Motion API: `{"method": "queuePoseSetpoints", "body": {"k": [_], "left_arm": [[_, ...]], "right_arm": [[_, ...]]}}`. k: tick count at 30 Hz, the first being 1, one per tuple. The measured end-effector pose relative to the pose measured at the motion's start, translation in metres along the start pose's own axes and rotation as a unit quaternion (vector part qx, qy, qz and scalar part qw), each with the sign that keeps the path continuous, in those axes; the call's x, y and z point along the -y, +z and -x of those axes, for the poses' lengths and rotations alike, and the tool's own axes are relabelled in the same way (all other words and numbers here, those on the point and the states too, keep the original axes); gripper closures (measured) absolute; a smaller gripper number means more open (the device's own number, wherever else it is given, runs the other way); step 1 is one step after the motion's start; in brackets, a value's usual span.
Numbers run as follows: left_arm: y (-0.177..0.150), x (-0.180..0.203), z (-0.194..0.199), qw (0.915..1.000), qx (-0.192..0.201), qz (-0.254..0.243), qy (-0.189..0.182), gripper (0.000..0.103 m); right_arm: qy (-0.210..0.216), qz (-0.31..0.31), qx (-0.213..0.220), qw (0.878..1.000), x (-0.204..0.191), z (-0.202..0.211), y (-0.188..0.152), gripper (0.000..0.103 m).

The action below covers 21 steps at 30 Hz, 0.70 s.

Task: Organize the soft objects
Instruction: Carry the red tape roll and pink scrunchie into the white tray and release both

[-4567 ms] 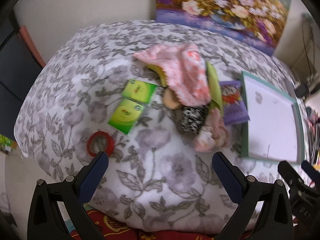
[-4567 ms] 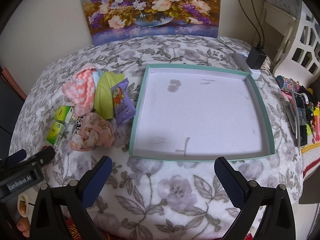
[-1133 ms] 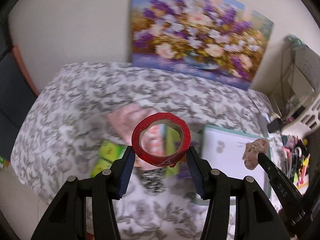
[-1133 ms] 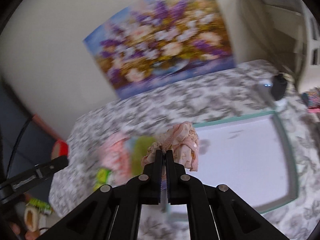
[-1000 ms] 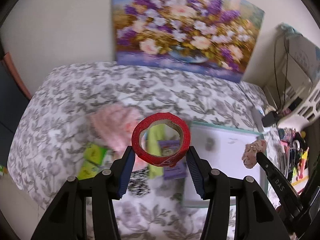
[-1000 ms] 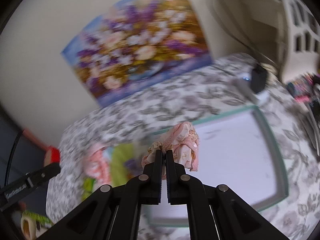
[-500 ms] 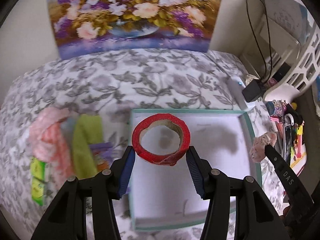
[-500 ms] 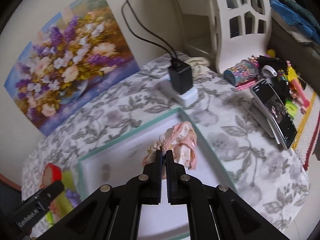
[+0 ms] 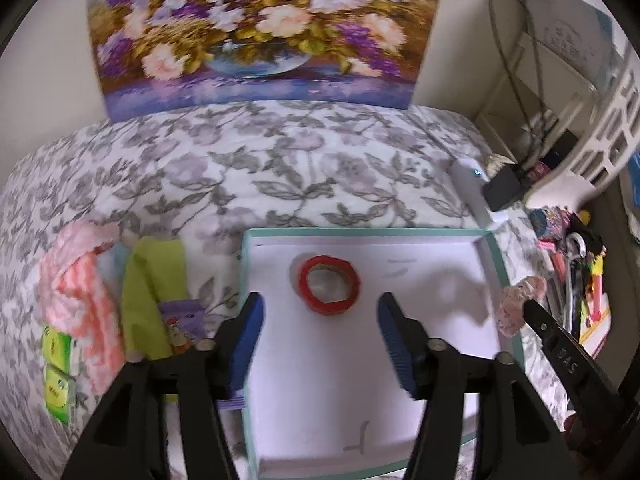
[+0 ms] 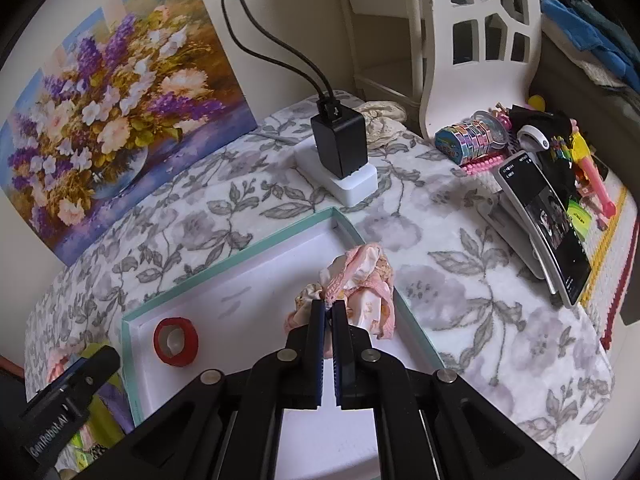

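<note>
A red tape roll (image 9: 329,290) lies flat in the white tray with a teal rim (image 9: 246,264), near its far left corner; it also shows in the right wrist view (image 10: 176,342). My left gripper (image 9: 320,320) is open and empty just above and in front of the roll. My right gripper (image 10: 328,312) is shut on a pink floral cloth (image 10: 360,288) and holds it over the tray's (image 10: 224,264) right edge; the cloth also shows in the left wrist view (image 9: 520,310).
Left of the tray lie a pink knit cloth (image 9: 76,292), a green cloth (image 9: 154,292), a purple packet (image 9: 180,316) and green packets (image 9: 58,364). A charger on a white block (image 10: 340,156), a phone (image 10: 548,220) and small trinkets (image 10: 480,132) sit to the right. A flower painting (image 9: 260,32) stands behind.
My left gripper opened and let go of the red tape roll, which now lies in the tray. My right gripper has carried the pink cloth to the tray's right edge.
</note>
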<state>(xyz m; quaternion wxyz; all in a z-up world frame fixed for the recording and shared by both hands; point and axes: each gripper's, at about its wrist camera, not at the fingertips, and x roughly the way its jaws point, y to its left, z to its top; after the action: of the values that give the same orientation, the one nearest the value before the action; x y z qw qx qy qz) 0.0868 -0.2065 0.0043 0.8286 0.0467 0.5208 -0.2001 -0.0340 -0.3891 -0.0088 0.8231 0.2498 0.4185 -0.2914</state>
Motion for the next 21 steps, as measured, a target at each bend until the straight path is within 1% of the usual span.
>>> {"method": "queuePoseSetpoints", "body": {"k": [1,4,6,7,8,13,16,18,20,21], "left_arm": [[0.0,-0.005,0.0,0.9999,-0.005,0.008,0.007,0.034],[-0.001,-0.023,-0.002,0.9991,-0.017,0.035,0.015,0.033],[-0.002,-0.036,-0.004,0.9977,-0.026,0.057,0.025,0.026],[-0.002,-0.041,-0.006,0.9971,-0.029,0.065,0.028,0.016],[-0.003,-0.046,-0.007,0.9962,-0.034,0.074,0.031,0.013],[-0.009,-0.068,-0.016,0.9904,-0.065,0.11,0.052,0.013],[-0.013,-0.08,-0.021,0.9863,-0.081,0.129,0.063,0.012],[-0.016,-0.087,-0.021,0.9843,-0.086,0.141,0.063,0.012],[-0.018,-0.093,-0.022,0.9822,-0.089,0.152,0.066,0.012],[-0.018,-0.095,-0.022,0.9814,-0.089,0.156,0.068,0.012]], "right_arm": [[0.002,0.001,-0.001,1.0,-0.001,0.0,0.0,0.098],[0.01,-0.003,-0.013,1.0,-0.001,-0.002,-0.001,0.097],[0.011,-0.002,-0.023,1.0,-0.002,-0.006,-0.003,0.096],[0.011,0.001,-0.029,1.0,-0.003,-0.008,-0.004,0.096],[0.01,0.002,-0.033,0.999,-0.003,-0.009,-0.005,0.096],[0.015,0.007,-0.055,0.998,-0.006,-0.016,-0.009,0.096],[0.012,0.02,-0.067,0.998,-0.011,-0.02,-0.013,0.095],[0.008,0.026,-0.073,0.997,-0.013,-0.021,-0.015,0.089],[0.008,0.031,-0.079,0.996,-0.015,-0.023,-0.017,0.066],[0.007,0.034,-0.081,0.996,-0.016,-0.023,-0.018,0.061]]}}
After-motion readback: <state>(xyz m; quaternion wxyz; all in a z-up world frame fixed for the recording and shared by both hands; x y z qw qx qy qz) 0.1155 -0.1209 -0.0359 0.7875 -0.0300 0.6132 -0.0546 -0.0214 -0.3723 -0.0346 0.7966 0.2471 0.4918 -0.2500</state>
